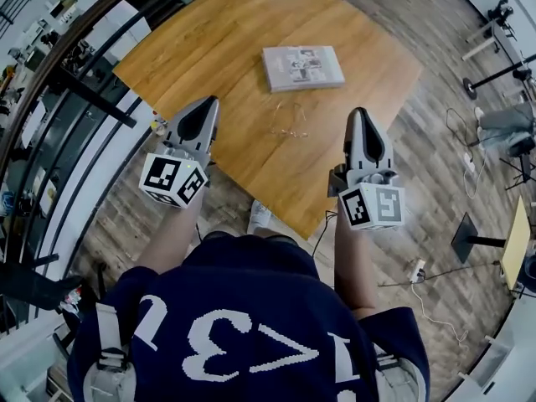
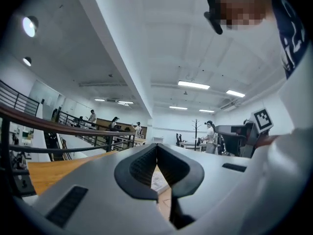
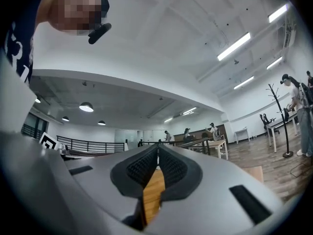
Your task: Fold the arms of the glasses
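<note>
A pair of thin wire-framed glasses [image 1: 289, 124] lies on the wooden table [image 1: 218, 48], near its front edge, with its arms spread out. My left gripper [image 1: 208, 101] hovers to the left of the glasses, over the table's edge, shut and holding nothing. To the right of the glasses my right gripper [image 1: 358, 112] is likewise shut and empty. Both point forward at about the same level. In the left gripper view the left gripper [image 2: 156, 146] shows closed pads. The right gripper [image 3: 157, 148] in its own view does too, with only table wood in the slit below.
A flat grey book [image 1: 302, 67] lies on the table behind the glasses. A dark railing [image 1: 75, 82] runs along the left. Cables and stand bases [image 1: 469, 237] lie on the wooden floor at the right. People stand far off [image 2: 210, 136].
</note>
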Action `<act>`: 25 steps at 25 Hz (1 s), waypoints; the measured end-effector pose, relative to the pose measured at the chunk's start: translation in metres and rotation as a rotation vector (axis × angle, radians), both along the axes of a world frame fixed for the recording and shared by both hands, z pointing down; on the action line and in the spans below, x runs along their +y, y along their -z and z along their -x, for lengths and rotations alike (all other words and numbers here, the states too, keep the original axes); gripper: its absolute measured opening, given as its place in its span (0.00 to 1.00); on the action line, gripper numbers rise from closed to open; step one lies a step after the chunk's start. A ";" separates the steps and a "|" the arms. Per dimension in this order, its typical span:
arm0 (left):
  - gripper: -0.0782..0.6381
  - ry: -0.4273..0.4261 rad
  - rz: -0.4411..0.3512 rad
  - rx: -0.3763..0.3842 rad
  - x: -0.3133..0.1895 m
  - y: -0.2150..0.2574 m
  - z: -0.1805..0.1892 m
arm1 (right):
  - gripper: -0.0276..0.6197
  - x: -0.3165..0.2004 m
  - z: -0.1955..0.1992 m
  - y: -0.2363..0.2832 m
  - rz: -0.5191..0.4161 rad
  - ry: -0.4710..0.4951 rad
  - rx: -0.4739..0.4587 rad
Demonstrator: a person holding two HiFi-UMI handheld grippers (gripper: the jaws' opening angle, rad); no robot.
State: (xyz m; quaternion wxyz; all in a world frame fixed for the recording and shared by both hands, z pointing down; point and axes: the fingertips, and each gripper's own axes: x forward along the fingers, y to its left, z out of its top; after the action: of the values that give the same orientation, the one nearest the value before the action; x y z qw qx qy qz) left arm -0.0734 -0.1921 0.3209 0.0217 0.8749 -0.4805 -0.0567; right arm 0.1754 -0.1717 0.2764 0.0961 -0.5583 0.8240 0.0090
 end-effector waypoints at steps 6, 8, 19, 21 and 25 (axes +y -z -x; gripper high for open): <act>0.13 -0.016 0.015 0.004 -0.028 0.010 -0.022 | 0.09 -0.023 -0.003 -0.006 0.029 0.010 -0.002; 0.13 -0.024 0.010 -0.013 -0.036 0.012 -0.025 | 0.09 -0.027 -0.007 -0.001 0.016 -0.008 0.005; 0.13 -0.089 -0.001 -0.058 -0.066 0.005 -0.035 | 0.09 -0.039 -0.006 -0.009 0.060 -0.046 0.058; 0.13 -0.093 0.009 -0.055 -0.070 -0.003 -0.035 | 0.09 -0.045 0.002 -0.023 0.096 -0.017 0.087; 0.13 -0.102 0.034 -0.056 -0.074 -0.020 -0.031 | 0.09 -0.056 0.031 -0.073 0.235 0.081 0.221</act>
State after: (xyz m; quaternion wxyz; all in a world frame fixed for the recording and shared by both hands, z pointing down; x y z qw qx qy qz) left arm -0.0425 -0.2665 0.3412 0.0259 0.8990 -0.4366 -0.0227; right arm 0.1444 -0.2277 0.3491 -0.0611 -0.5275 0.8468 -0.0300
